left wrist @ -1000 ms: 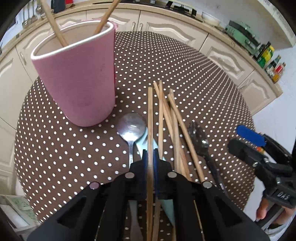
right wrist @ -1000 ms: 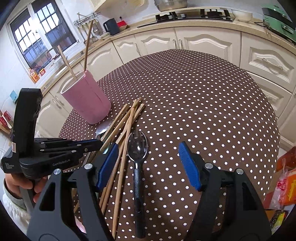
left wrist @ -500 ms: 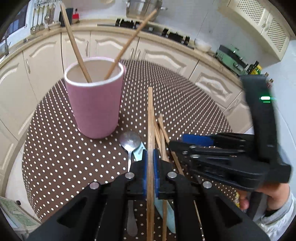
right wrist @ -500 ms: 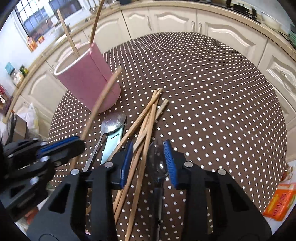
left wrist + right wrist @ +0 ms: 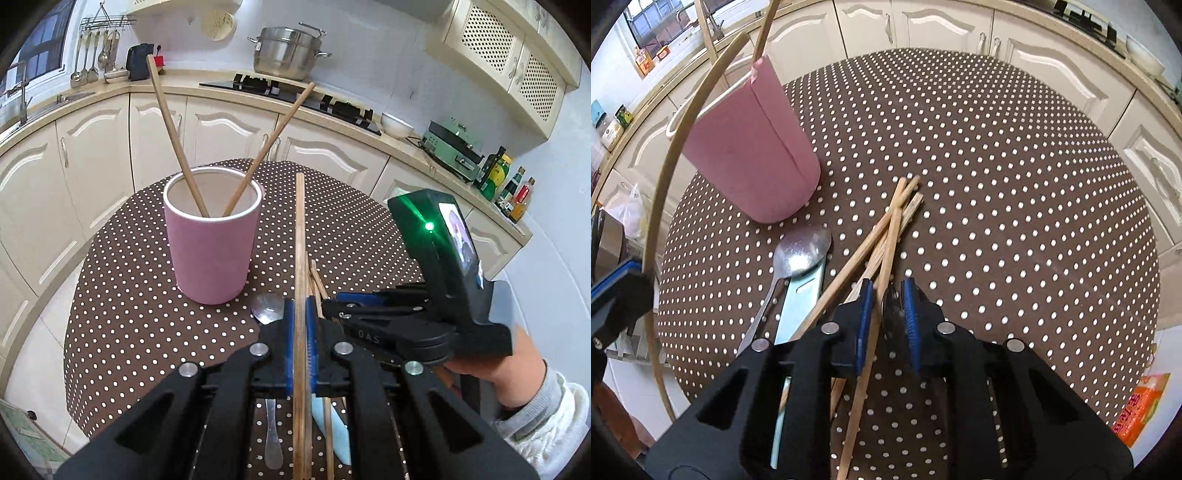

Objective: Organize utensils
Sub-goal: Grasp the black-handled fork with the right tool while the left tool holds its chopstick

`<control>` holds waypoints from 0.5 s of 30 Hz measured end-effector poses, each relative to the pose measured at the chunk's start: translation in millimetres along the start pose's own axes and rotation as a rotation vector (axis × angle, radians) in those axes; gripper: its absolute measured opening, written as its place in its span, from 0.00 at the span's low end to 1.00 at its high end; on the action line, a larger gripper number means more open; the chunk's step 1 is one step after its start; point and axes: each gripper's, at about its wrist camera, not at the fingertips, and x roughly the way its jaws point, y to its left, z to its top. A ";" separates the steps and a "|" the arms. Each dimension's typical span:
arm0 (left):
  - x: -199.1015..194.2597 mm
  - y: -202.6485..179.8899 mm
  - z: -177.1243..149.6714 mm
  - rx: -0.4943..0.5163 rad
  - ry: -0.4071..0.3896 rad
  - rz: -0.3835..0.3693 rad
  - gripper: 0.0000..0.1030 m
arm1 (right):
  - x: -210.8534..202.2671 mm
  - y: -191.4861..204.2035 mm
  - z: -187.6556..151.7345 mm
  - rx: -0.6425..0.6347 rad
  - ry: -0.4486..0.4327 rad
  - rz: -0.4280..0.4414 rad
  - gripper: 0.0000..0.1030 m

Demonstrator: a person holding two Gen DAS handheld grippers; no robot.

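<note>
Left gripper (image 5: 301,354) clamped tight on one wooden chopstick (image 5: 300,258), lifted off the table and sticking out in front, tip up near the pink cup (image 5: 212,251). Two more chopsticks (image 5: 177,140) already leaning inside that cup. Right gripper (image 5: 886,314) low over the pile of chopsticks (image 5: 886,236) on the dotted tablecloth (image 5: 997,184), jaws closing, with one stick from the pile and a dark spoon (image 5: 891,300) between the blue pads. Silver spoon (image 5: 801,251) and pale blue tool (image 5: 801,295) lying just left of the pile, close to the cup.
</note>
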 end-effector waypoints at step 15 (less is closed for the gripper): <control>-13.3 5.1 -3.4 -0.017 -0.031 -0.015 0.06 | -14.9 -22.7 -30.9 -0.055 0.064 -0.030 0.18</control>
